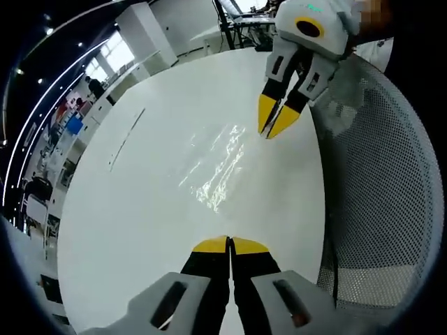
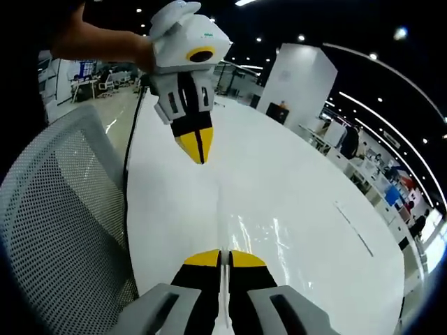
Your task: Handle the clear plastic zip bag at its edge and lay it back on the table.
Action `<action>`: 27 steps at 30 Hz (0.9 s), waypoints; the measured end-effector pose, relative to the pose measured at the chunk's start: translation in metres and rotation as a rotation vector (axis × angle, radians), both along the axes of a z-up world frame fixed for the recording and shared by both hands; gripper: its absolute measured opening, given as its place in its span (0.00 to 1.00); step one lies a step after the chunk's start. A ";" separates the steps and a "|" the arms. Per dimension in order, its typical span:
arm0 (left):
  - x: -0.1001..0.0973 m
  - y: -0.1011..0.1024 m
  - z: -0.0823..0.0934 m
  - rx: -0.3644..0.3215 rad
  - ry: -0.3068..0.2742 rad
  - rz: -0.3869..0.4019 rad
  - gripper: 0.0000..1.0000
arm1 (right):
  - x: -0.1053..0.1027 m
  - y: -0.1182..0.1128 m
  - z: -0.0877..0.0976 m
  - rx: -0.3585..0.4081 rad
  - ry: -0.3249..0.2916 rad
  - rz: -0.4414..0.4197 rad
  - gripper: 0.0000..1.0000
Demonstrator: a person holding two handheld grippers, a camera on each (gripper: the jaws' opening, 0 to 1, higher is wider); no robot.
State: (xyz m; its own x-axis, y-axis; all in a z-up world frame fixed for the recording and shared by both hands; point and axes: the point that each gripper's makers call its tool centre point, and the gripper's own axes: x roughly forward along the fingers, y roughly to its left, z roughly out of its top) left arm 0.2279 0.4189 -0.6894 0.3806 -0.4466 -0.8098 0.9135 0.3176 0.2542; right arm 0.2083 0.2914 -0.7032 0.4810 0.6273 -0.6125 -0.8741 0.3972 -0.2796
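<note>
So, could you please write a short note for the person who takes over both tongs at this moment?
Left tongs: jaws together, holding nothing, raised over the near part of the white table.
Right tongs: jaws nearly together at the far edge of the clear zip bag; whether they pinch that edge cannot be told.
Bag: flat and crinkled on the table between the two tongs, beside the mesh chair.
Done: the bag appears to lie on the table.
Left: check that the right tongs have released the edge, then lift both away.
</note>
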 end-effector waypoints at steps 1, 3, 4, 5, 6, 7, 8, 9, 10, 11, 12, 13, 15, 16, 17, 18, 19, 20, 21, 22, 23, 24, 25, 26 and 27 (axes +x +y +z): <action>0.000 0.001 -0.001 0.006 -0.001 -0.001 0.00 | 0.000 -0.003 -0.002 -0.016 -0.004 -0.002 0.00; 0.002 0.001 -0.001 0.006 -0.011 0.002 0.00 | 0.001 -0.005 -0.001 -0.013 -0.004 -0.004 0.00; 0.003 0.000 0.000 0.002 -0.010 0.003 0.00 | 0.002 -0.005 0.000 -0.011 -0.008 -0.008 0.00; 0.003 0.000 0.000 0.002 -0.014 0.002 0.00 | 0.003 -0.005 0.000 -0.013 -0.010 -0.009 0.00; 0.004 -0.001 0.000 0.005 -0.017 -0.001 0.00 | 0.003 -0.005 0.001 -0.015 -0.012 -0.007 0.00; 0.004 -0.001 0.000 0.007 -0.019 -0.004 0.00 | 0.003 -0.004 0.001 -0.016 -0.016 -0.007 0.00; 0.004 -0.003 0.001 0.008 -0.024 -0.008 0.00 | 0.004 -0.004 0.003 -0.015 -0.019 -0.007 0.00; 0.004 -0.004 0.002 0.008 -0.028 -0.012 0.00 | 0.004 -0.003 0.003 -0.013 -0.021 -0.008 0.00; 0.005 -0.004 0.004 0.007 -0.031 -0.014 0.00 | 0.005 -0.003 0.004 -0.012 -0.023 -0.008 0.00; 0.005 -0.005 0.005 0.004 -0.034 -0.015 0.00 | 0.005 -0.003 0.004 -0.010 -0.024 -0.010 0.00; 0.005 -0.006 0.007 -0.001 -0.038 -0.014 0.00 | 0.005 -0.003 0.004 -0.011 -0.024 -0.011 0.00; 0.006 -0.007 0.008 -0.009 -0.041 -0.013 0.00 | 0.005 -0.003 0.004 -0.010 -0.023 -0.010 0.00; 0.005 -0.009 0.010 -0.016 -0.048 -0.016 0.00 | 0.004 -0.004 0.003 -0.010 -0.022 -0.009 0.00; 0.005 -0.009 0.010 -0.017 -0.053 -0.020 0.00 | 0.004 -0.004 0.002 -0.013 -0.022 -0.008 0.00; 0.005 -0.010 0.010 -0.018 -0.056 -0.027 0.00 | 0.003 -0.005 0.002 -0.014 -0.021 -0.007 0.00; 0.005 -0.011 0.009 -0.016 -0.056 -0.030 0.00 | 0.003 -0.005 0.002 -0.014 -0.021 -0.006 0.00; 0.005 -0.011 0.009 -0.012 -0.061 -0.037 0.00 | 0.003 -0.006 0.002 -0.015 -0.021 -0.006 0.00; 0.005 -0.012 0.009 -0.009 -0.073 -0.048 0.00 | 0.003 -0.006 0.002 -0.017 -0.021 -0.006 0.00; 0.006 -0.013 0.009 -0.009 -0.075 -0.051 0.00 | 0.003 -0.007 0.002 -0.017 -0.021 -0.006 0.00; 0.006 -0.015 0.010 -0.011 -0.082 -0.058 0.00 | 0.003 -0.007 0.002 -0.017 -0.020 -0.006 0.00; 0.006 -0.017 0.011 -0.014 -0.083 -0.060 0.00 | 0.003 -0.007 0.002 -0.018 -0.021 -0.005 0.00; 0.007 -0.019 0.011 -0.016 -0.082 -0.063 0.00 | 0.003 -0.007 0.002 -0.019 -0.021 -0.005 0.00; 0.007 -0.020 0.012 -0.018 -0.084 -0.066 0.00 | 0.003 -0.007 0.001 -0.019 -0.021 -0.004 0.00; 0.007 -0.023 0.012 -0.020 -0.085 -0.071 0.00 | 0.003 -0.007 0.002 -0.020 -0.023 -0.004 0.00; 0.008 -0.024 0.013 -0.020 -0.086 -0.076 0.00 | 0.003 -0.007 0.002 -0.019 -0.023 -0.004 0.00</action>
